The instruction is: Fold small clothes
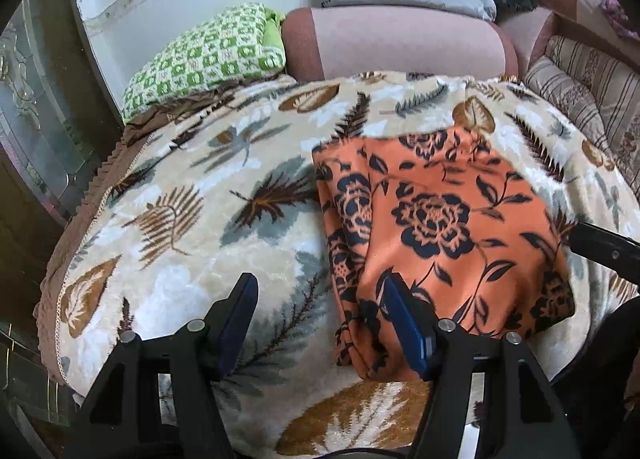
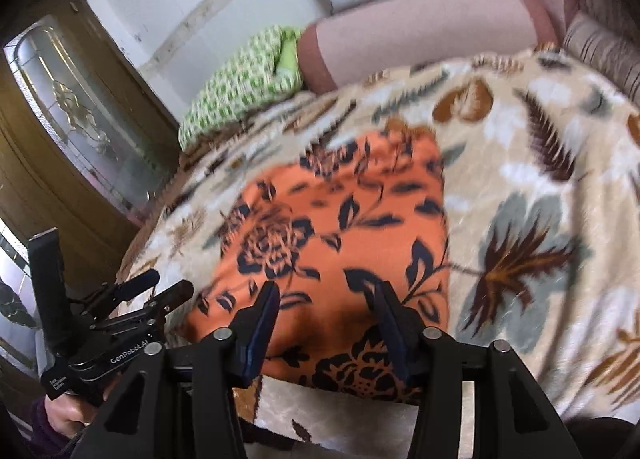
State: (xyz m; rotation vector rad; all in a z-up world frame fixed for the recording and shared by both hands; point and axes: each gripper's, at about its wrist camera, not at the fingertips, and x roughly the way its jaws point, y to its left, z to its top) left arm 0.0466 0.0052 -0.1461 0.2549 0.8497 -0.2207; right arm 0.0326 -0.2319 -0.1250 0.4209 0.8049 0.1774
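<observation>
You see smooth, matt orange cloth [image 1: 448, 219] lying on a plush, fuzzy blanket [image 1: 192, 219]. At ten o'clock sits a knitted green cushion [image 1: 204, 63]. Your left gripper [image 1: 320, 323] has matt black plastic arms, blue pads and shiny metal pins.

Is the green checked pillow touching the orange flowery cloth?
Apart. The left wrist view shows leaf-patterned blanket between the green checked pillow and the orange flowery cloth.
</observation>
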